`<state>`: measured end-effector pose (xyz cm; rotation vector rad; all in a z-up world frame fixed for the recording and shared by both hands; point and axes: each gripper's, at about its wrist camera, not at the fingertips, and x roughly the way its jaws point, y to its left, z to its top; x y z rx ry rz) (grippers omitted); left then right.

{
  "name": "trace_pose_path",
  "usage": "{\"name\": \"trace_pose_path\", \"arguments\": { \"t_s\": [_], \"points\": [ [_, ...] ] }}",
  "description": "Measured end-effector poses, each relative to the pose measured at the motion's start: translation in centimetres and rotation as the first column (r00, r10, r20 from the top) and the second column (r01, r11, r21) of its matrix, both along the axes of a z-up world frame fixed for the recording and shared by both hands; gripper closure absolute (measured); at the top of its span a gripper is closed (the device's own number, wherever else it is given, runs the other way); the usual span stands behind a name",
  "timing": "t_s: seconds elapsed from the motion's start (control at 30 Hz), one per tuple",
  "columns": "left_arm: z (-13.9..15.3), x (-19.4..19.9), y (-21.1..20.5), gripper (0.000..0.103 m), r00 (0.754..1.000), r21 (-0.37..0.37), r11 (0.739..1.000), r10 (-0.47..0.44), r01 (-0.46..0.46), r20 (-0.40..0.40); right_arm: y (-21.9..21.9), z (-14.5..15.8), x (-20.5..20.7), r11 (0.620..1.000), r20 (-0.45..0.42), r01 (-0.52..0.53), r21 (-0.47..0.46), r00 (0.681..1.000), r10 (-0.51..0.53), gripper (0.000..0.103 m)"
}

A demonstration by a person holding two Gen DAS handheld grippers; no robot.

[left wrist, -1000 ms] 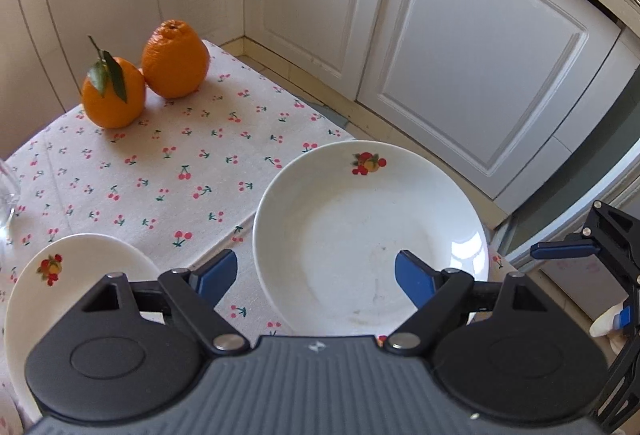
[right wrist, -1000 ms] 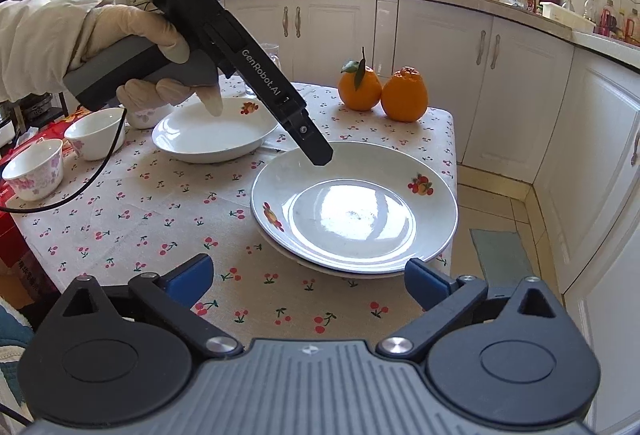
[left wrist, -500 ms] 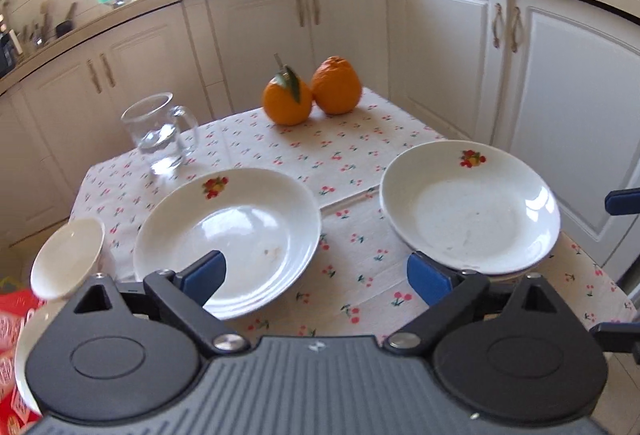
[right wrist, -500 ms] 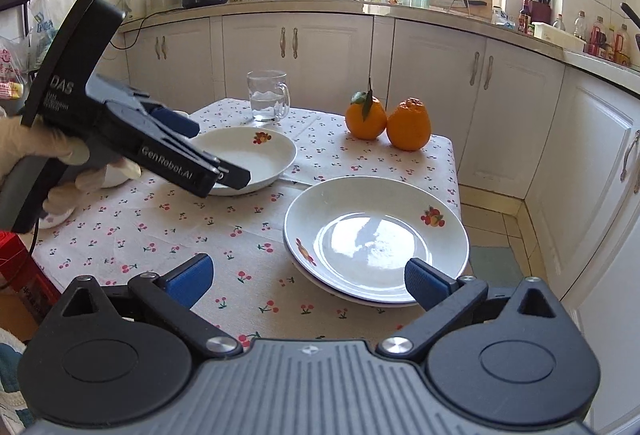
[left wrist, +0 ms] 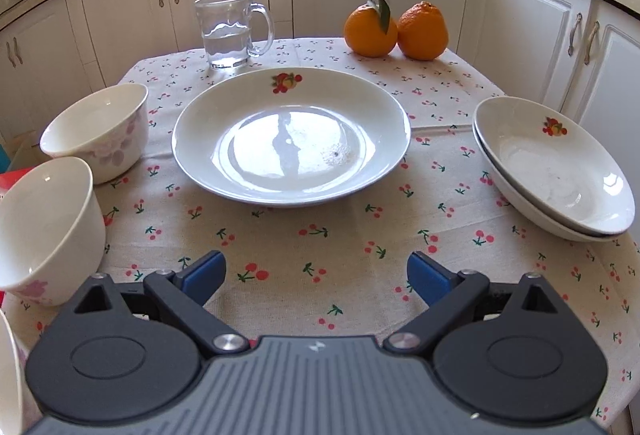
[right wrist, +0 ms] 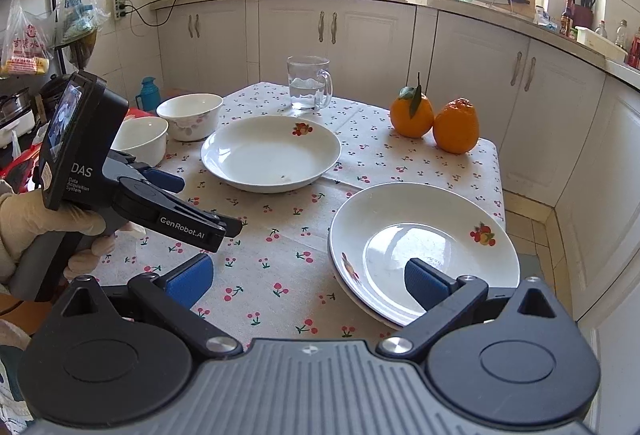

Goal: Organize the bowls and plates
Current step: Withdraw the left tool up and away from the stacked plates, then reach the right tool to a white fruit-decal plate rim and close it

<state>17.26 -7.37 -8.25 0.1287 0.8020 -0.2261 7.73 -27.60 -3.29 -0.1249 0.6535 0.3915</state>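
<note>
Here, two glossy white bowls (left wrist: 92,131) sit upright at the table's left edge. The left gripper (left wrist: 316,275) hovers wide open and empty over bare cherry-print cloth (left wrist: 280,235). A round, shallow ceramic plate (left wrist: 291,135) lies flat mid-table. Two stacked plates (left wrist: 556,171) sit near the right edge, where the right gripper (right wrist: 308,281) gapes, holding nothing.

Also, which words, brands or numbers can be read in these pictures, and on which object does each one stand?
"DAS", above "Data Acquisition System": grey body of the left hand-held gripper.
"GenRobot.AI": the black side arm of the same gripper.
Red Chinese characters on the hanging clear plastic bag: too small to read.
Labels on the countertop bottles: blurred.
</note>
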Motion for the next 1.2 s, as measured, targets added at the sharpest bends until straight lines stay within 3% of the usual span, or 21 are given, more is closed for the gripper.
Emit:
{"name": "trace_pose_path", "arguments": {
  "t_s": [0.57,0.8,1.0,1.2],
  "points": [
    [-1.2,3.0,-0.2,0.000,1.000,-0.006,1.000,0.002,-0.002,0.020,1.5,-0.2,8.7,0.996,-0.094,-0.088,-0.014,0.992,0.086,0.000],
    [-1.2,3.3,-0.1,0.000,1.000,-0.006,1.000,-0.001,0.001,0.014,2.0,1.1,13.6,0.992,-0.123,-0.096,0.082,0.987,0.105,0.000],
    [-1.2,3.2,-0.2,0.000,1.000,-0.006,1.000,0.009,-0.009,0.018,3.4,1.4,17.8,0.994,-0.139,-0.107,0.007,0.985,0.107,0.000],
    [-1.2,3.4,0.0,0.000,1.000,-0.010,1.000,0.003,-0.003,0.029,6.1,0.9,20.2,0.964,-0.158,-0.248,-0.095,0.960,0.232,0.000]
  ]
}}
